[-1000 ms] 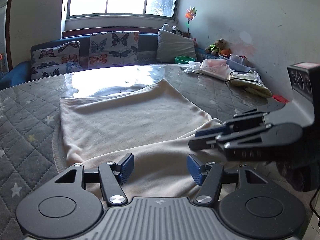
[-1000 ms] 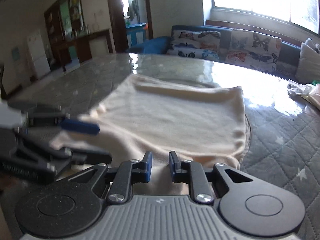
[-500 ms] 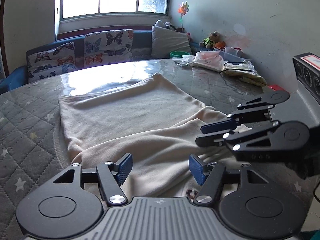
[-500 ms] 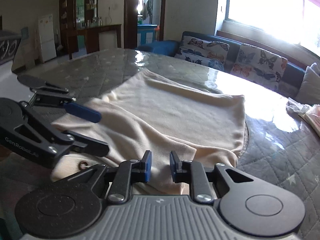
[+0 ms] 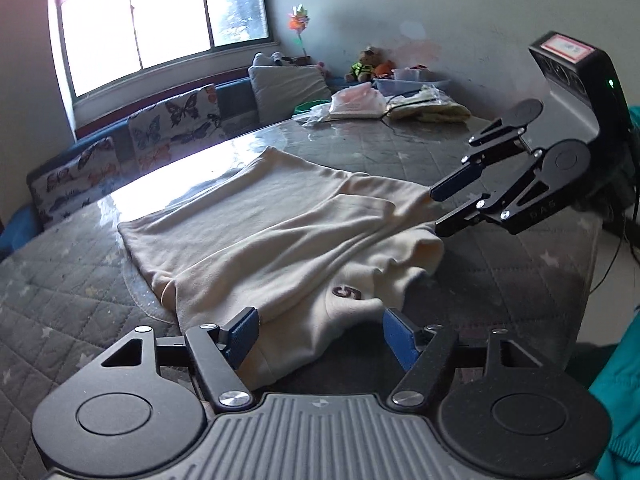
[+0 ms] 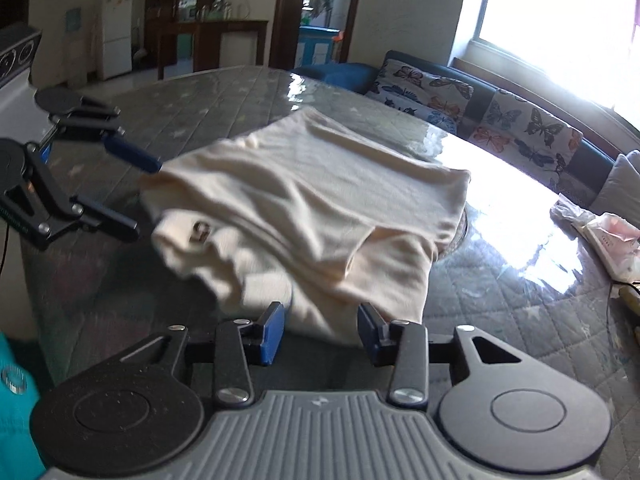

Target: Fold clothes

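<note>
left gripper (image 5: 318,334): fingers apart | right gripper (image 6: 320,330): fingers apart | cloth (image 5: 280,236): half-folded on table (image 5: 500,280)

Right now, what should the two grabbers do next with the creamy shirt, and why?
Probably shut both on the cloth. The left gripper and right gripper are both open, and the cream garment's bunched near edge lies between each pair of fingers, by the edge of the table. Nothing is gripped yet, so no fold can be lifted.
</note>
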